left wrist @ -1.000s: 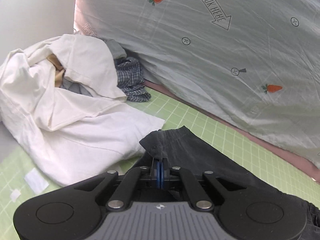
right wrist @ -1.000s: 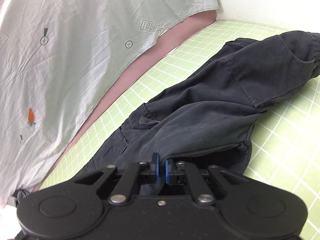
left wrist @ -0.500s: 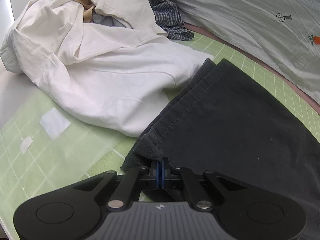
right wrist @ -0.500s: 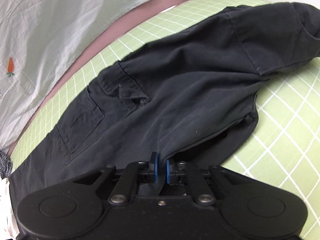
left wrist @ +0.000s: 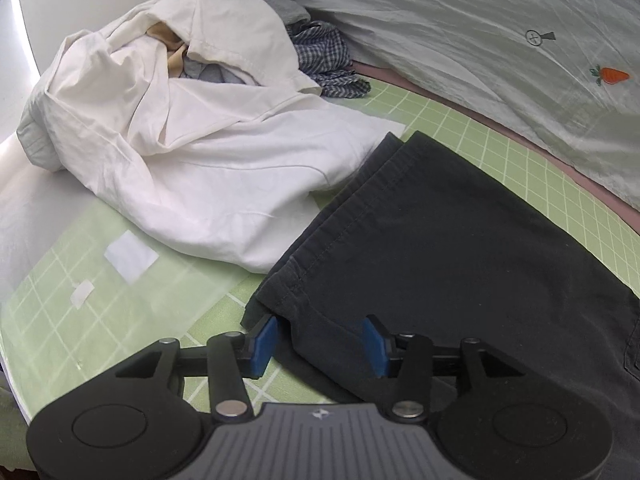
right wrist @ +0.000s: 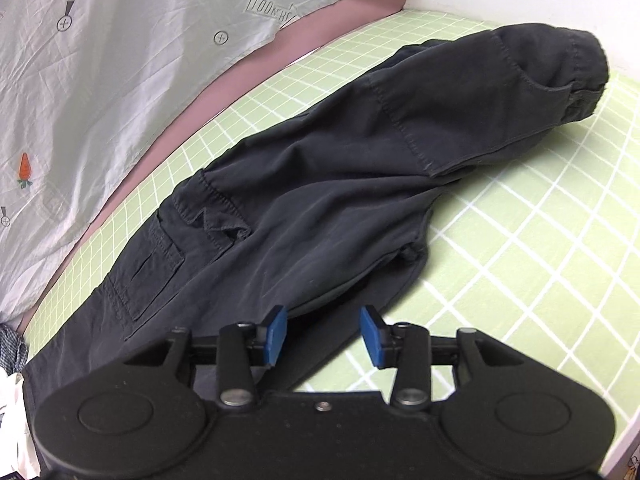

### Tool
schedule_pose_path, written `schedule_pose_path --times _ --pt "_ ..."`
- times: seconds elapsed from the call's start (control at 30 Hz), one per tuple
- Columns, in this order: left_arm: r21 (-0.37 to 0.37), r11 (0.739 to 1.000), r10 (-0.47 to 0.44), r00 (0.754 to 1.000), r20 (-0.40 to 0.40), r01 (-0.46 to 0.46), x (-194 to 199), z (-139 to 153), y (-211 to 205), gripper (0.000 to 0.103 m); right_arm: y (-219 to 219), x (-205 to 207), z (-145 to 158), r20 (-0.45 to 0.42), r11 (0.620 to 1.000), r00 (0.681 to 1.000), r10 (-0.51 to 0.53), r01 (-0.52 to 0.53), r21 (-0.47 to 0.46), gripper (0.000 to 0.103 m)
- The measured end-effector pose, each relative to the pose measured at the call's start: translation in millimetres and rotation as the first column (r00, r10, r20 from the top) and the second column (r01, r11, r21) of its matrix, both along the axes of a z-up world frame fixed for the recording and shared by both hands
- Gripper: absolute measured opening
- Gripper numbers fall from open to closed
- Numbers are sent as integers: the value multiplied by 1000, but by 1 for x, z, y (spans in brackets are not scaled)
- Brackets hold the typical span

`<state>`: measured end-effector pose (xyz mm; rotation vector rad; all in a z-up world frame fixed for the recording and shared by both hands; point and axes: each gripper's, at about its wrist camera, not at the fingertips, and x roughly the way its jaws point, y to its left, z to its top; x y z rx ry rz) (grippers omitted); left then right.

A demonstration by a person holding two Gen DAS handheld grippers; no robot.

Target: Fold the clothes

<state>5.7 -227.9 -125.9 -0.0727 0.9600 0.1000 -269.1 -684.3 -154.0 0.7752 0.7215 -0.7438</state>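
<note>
Dark cargo trousers lie flat on the green grid mat, leg hems toward the white pile. My left gripper hangs over the near hem corner; its jaws are opening, and the cloth lies loose between the blue pads without being pressed. In the right wrist view the trousers stretch away to the bunched waistband at the far right. My right gripper sits over the near folded edge, jaws opening, fabric slack between the blue pads.
A crumpled white garment heaps at the left over a checked cloth and other clothes. A pale sheet with carrot prints borders the far side. Two white tape patches sit on the mat.
Both grippers came down toward the mat with the trousers, which now lie flat, and both pairs of jaws went from shut on the fabric to apart, letting it go.
</note>
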Motion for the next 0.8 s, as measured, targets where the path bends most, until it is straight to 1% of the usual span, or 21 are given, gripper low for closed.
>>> schedule_pose_path --times 0.03,0.1,0.17,0.2,0.33,0.4,0.43,0.5,0.57,0.6,0.7,0.8 --pt "10 1000 -18 1000 10 18 -4 4 -9 55 -5 -8 3 -3 1000 1000 -12 12 -13 45" --pt "21 999 -49 999 19 49 -12 6 -30 59 -21 -17 5 -46 998 999 -23 20 -60 49" --pt "17 998 -68 998 14 68 -19 5 -52 59 -37 -26 7 -89 994 995 -36 26 -108 50" --pt "10 997 -71 997 7 71 -23 4 -63 60 -47 -30 7 -100 993 994 -44 32 -118 51" --pt "-17 996 -89 996 -29 88 -34 -2 -113 62 -97 -53 14 -92 987 991 -93 80 -136 51" --pt "-14 994 -107 993 -38 107 -38 -7 -138 63 -117 -63 19 -76 984 990 -122 111 -138 54" --pt "-7 993 -119 992 -44 118 -38 -11 -150 63 -128 -69 21 -48 983 988 -146 139 -123 55" --pt "11 990 -142 988 -60 143 -37 -18 -171 65 -148 -81 26 7 977 981 -195 195 -91 64" --pt "27 986 -163 984 -77 166 -35 -26 -192 66 -169 -93 30 62 967 968 -245 248 -55 67" --pt "32 984 -172 982 -84 175 -33 -30 -200 66 -176 -99 32 83 957 956 -281 285 -47 70" --pt "48 981 -181 977 -109 187 -27 -42 -223 66 -196 -102 30 120 941 934 -336 339 -12 75" --pt "57 984 -158 979 -126 166 -20 -50 -234 69 -218 -96 21 122 924 916 -382 378 53 78"
